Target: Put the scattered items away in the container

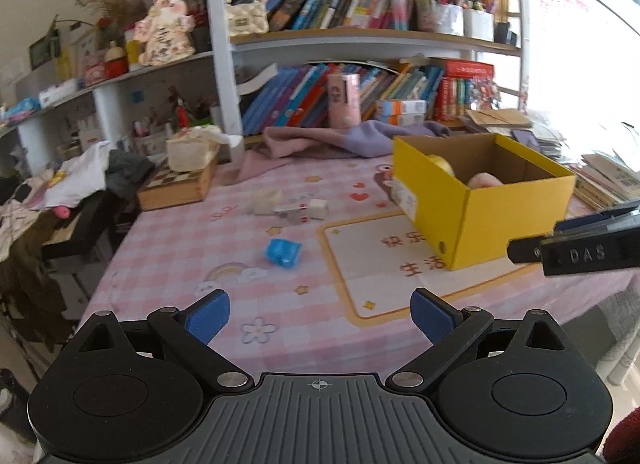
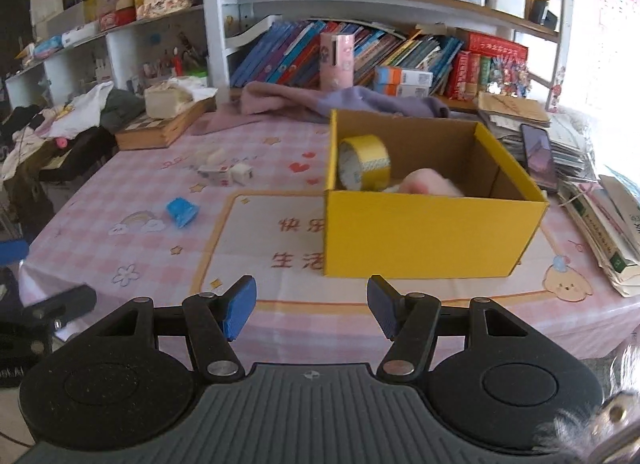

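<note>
While both grippers hang released above the near edge of the bench (image 2: 120, 232), the left gripper (image 1: 320, 318) and right gripper (image 2: 311, 310) hold nothing. Right of centre stands the yellow box (image 2: 432, 236), containing a yellow tape roll (image 2: 366, 162) and a pink item (image 2: 428, 182). Left of centre lie a blue packet (image 1: 283, 252) and small white pieces (image 1: 296, 208), apart.

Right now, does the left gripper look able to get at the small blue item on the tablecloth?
Probably yes. The left gripper is open and empty, and the blue item lies ahead on bare tablecloth, with nothing between. The yellow box sits off to the right.
</note>
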A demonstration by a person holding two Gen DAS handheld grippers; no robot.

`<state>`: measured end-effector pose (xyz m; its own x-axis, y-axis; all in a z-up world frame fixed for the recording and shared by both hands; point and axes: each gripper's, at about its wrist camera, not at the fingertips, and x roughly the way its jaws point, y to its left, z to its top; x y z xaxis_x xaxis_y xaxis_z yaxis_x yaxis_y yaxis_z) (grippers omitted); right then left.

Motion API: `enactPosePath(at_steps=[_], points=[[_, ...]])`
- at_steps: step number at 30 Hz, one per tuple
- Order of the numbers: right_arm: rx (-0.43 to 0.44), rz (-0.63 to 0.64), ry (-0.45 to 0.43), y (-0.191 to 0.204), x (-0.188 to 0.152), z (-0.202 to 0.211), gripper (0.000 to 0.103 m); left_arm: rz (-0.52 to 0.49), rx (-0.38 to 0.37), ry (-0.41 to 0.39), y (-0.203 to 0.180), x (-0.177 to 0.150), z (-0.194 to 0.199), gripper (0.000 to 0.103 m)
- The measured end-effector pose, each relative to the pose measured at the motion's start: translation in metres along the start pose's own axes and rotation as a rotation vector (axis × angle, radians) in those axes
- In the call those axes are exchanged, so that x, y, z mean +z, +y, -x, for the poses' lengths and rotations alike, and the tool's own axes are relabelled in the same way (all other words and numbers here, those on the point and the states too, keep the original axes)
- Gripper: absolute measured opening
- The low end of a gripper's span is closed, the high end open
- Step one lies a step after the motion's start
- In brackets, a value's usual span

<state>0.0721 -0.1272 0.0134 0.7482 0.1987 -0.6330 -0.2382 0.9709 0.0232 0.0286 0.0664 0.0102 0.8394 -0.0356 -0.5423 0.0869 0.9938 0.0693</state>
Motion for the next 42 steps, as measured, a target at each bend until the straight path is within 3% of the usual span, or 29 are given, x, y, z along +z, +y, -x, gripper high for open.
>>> enactPosePath(at_steps=[22,42], points=[[0.102,0.090,0.025,0.046,0.008,-0.013,0.058,0.074,0.048,0.021,0.021,-0.014,0.008,0.099],[0.132,0.149,0.064,0.061,0.037,-0.074,0.049,0.088,0.030,0.068,0.038,-0.001,-0.050,0.098]])
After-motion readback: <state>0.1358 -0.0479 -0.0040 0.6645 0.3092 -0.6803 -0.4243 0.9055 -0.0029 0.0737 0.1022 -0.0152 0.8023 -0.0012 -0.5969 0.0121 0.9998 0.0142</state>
